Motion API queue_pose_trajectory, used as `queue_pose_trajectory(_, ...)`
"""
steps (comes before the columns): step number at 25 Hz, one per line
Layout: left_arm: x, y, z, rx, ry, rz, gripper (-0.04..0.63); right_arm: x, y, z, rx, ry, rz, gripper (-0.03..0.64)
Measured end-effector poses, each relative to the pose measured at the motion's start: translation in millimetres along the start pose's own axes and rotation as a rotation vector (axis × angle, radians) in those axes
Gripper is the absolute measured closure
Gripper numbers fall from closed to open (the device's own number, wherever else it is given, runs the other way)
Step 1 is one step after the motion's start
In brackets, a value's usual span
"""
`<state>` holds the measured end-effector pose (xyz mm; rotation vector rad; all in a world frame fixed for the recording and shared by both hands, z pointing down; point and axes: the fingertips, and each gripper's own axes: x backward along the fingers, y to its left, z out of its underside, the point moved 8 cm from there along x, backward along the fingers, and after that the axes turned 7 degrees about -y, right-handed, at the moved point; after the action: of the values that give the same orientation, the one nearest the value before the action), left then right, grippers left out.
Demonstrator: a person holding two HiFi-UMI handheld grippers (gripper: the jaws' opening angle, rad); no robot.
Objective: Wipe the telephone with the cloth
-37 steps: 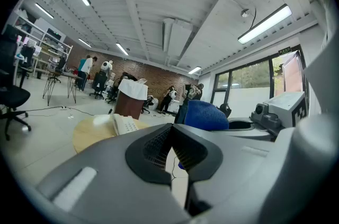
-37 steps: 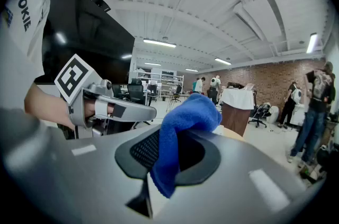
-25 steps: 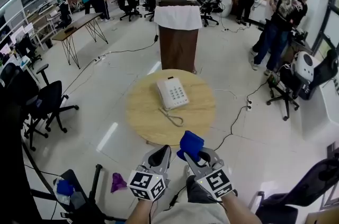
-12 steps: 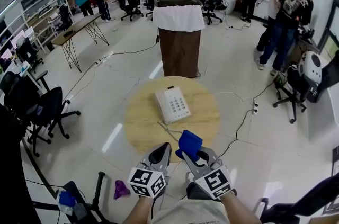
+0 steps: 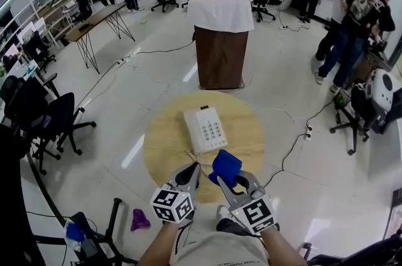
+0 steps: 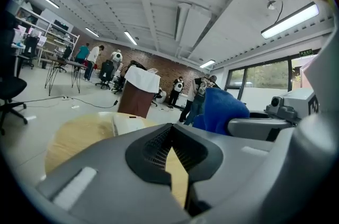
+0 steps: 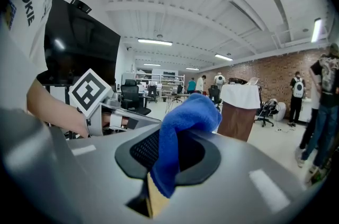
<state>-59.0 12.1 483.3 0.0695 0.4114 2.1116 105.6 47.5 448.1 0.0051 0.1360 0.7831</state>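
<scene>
A white push-button telephone point(image 5: 205, 129) lies on the round wooden table point(image 5: 162, 146), its cord trailing toward the near edge. My left gripper point(image 5: 189, 173) is shut and holds nothing, with its tip over the table's near rim. Beside it, my right gripper point(image 5: 232, 177) is shut on a blue cloth point(image 5: 226, 166) that bunches up above the jaws, just short of the telephone. In the left gripper view the telephone point(image 6: 127, 123) lies ahead on the table point(image 6: 74, 137), with the cloth point(image 6: 222, 109) at the right. The right gripper view shows the cloth point(image 7: 183, 133) pinched between the jaws.
A brown lectern point(image 5: 220, 51) draped in white stands just behind the table. Office chairs point(image 5: 53, 126) stand to the left and another point(image 5: 361, 110) to the right. Cables run across the floor. A purple rag point(image 5: 139, 219) lies on the floor at lower left. Several people stand at the back.
Both grippers have moved forward together, and the table and telephone now lie closer. The gripper tips have passed from the floor to the table's near edge. The cloth stays pinched.
</scene>
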Motion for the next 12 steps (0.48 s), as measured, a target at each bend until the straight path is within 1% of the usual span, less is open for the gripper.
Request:
queue_pose_trajectory(3,-17,14,8,0.034,0.03,-0.017,0.595,-9,-13,5,-0.005,-0.001,-0.012,0.554)
queue_pose_trajectory(5,-27,24,12,0.064,0.045,-0.022,0.559,-14,-21,7,-0.011,0.007,-0.022,0.554)
queue_pose_trajectory(10,-52,53,23,0.127,0.076,-0.046,0.554,-28,-38,13,-0.024,0.022,-0.045,0.554)
queue_pose_trajectory(12,-63,66,30,0.159,0.097,-0.035,0.52,-34,-44,13,-0.028,0.033,-0.051,0.554)
